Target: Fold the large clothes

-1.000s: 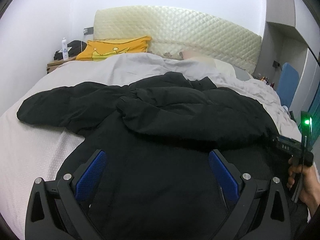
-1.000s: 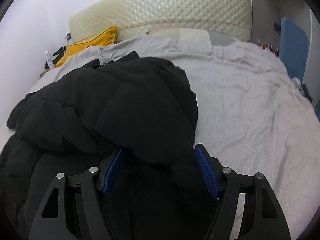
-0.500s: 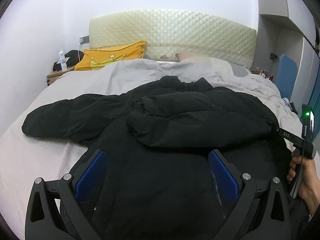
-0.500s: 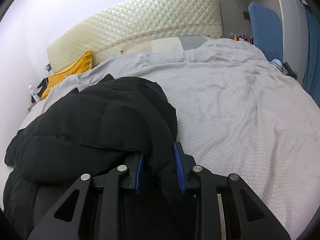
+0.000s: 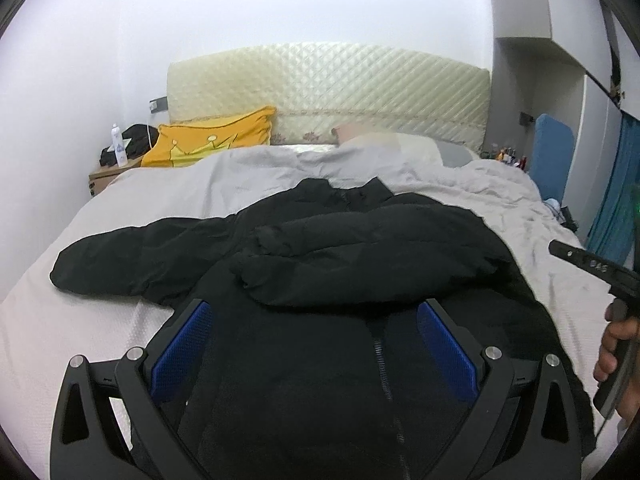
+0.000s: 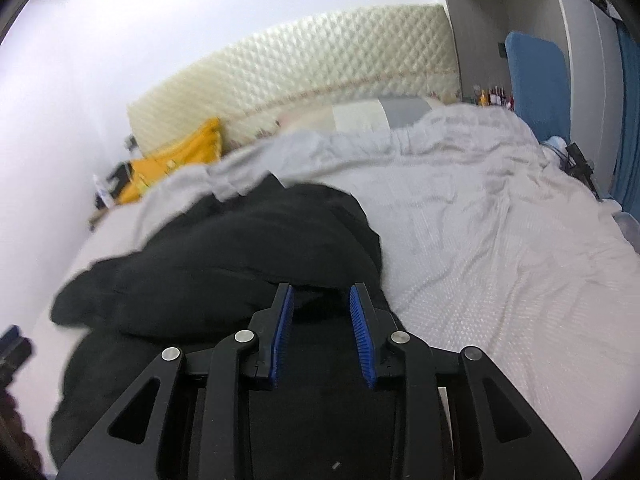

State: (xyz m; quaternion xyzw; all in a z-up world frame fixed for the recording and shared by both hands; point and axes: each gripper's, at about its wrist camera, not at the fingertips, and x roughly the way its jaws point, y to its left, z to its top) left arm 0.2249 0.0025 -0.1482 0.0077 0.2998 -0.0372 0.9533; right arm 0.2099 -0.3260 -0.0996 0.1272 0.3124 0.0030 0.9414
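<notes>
A large black padded jacket (image 5: 360, 256) lies spread on the bed. Its left sleeve (image 5: 120, 256) reaches out to the left, and its right sleeve is folded across the chest. My left gripper (image 5: 316, 320) is open above the jacket's lower front, the zipper (image 5: 380, 360) between its blue pads. My right gripper (image 6: 320, 300) is narrowly closed on the jacket's (image 6: 240, 256) right lower edge, with black cloth between the pads. The right gripper's body also shows at the right edge of the left wrist view (image 5: 588, 268).
The bed has a pale grey cover (image 6: 500, 240) and a quilted cream headboard (image 5: 328, 92). A yellow pillow (image 5: 212, 144) lies at the head. A nightstand (image 5: 108, 172) with a bottle stands far left. A blue chair (image 5: 552, 160) and a wardrobe stand on the right.
My right gripper closed from wide open onto the jacket's right edge, then lifted and tilted with it. My left gripper stayed open and rose slightly above the jacket.
</notes>
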